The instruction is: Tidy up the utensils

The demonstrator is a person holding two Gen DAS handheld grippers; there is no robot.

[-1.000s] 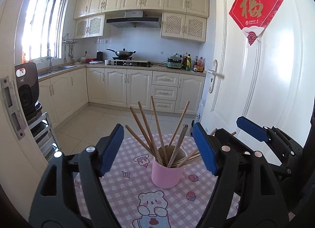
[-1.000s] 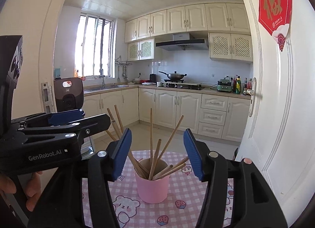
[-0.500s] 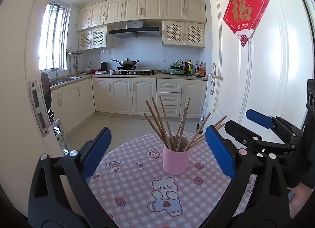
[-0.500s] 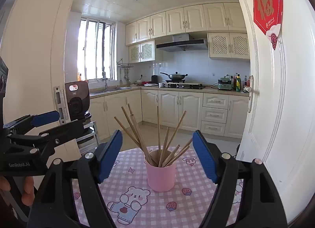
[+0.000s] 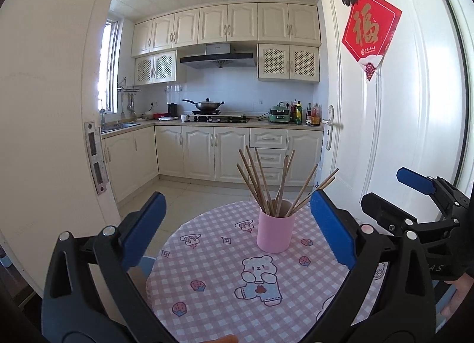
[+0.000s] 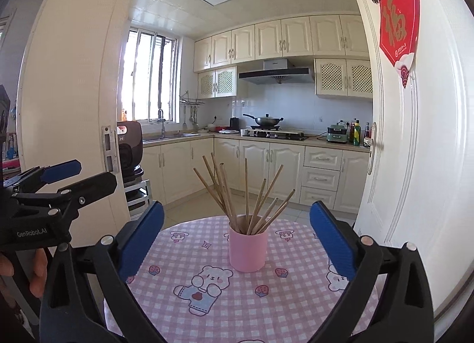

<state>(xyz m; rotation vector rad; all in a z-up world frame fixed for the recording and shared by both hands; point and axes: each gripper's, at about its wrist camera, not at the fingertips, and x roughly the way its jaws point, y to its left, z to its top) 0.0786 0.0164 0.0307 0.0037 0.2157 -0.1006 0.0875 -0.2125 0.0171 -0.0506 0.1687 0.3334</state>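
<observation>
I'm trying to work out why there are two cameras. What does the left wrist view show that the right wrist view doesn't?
Only the left wrist view shows the right tongs from the side, opening with nothing between them. Only the right wrist view shows the left tongs from the side, the black appliance and the whole window. Both share the pink cup of chopsticks on the checked tablecloth.
</observation>
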